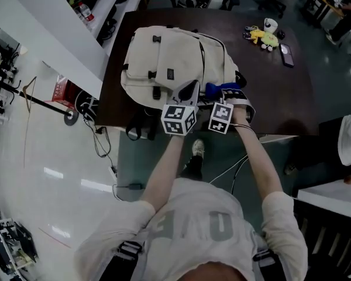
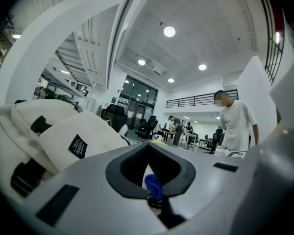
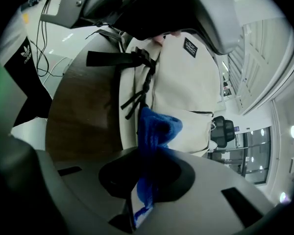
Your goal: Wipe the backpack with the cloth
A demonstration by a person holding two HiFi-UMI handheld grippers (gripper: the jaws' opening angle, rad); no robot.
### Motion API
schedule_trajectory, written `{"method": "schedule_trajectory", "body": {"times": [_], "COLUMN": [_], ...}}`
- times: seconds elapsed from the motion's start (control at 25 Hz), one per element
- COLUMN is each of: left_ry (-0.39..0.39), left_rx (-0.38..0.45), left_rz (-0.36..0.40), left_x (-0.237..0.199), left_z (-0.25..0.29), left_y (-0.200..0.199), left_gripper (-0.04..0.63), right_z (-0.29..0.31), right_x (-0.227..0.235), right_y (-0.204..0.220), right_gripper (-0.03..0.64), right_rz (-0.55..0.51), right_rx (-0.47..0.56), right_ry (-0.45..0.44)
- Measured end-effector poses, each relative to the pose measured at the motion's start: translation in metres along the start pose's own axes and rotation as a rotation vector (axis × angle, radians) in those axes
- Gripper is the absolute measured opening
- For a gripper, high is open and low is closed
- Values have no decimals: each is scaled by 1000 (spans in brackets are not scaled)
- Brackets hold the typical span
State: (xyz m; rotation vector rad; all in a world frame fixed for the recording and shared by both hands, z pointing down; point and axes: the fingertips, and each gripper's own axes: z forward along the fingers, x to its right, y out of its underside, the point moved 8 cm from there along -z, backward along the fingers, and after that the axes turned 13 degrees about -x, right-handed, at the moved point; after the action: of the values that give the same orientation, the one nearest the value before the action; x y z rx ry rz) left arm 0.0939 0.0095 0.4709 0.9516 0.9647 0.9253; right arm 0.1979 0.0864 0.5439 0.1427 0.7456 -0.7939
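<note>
a: which item is largest?
b: the dark desk. a cream backpack lies flat on it, and its black straps hang over the near edge.
a: where are the grippers?
b: side by side at the backpack's near end. the left gripper has its jaws closed together above the backpack's front. the right gripper is clenched on the blue cloth.
a: where is the cloth?
b: it is bunched beyond the right jaws, at the backpack's edge.
a: what is smallest?
b: a blue scrap inside the left jaws' gap. whether it is pinched cannot be told.
</note>
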Motion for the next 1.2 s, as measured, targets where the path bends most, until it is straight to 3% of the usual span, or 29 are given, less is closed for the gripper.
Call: {"method": "schedule_trajectory", "body": {"times": [0.2,0.28,0.48,0.64,0.76,0.92,1.2], "left_ry": [-8,-9,-21,-31,-31,-24,-26], "left_rx": [17,24,74,127,165,208,229], "left_rz": [6,16,43,60,69,98,169], "left_x": [7,11,20,34,46,60,66], "left_z": [-19,-27,-61,-101,-129,-165,-216], "left_y": [-2,-5,-17,-27,-36,-43,-42], "left_gripper": [5,5,5,5,5,5,5], "right_z": [-11,-17,-65,-125,-162,-201,-259], "right_x": [-30,-37,-13,-4,-17,-38,-59], "right_y": [-1,1,17,36,48,56,55], "right_gripper": [41,41,41,41,41,41,41], "right_rz": [-3,53,508,921,1131,1252,1364], "right_rx": [9,28,186,418,571,681,802], "right_ry": [-70,-102,-82,-102,-143,-148,-117]}}
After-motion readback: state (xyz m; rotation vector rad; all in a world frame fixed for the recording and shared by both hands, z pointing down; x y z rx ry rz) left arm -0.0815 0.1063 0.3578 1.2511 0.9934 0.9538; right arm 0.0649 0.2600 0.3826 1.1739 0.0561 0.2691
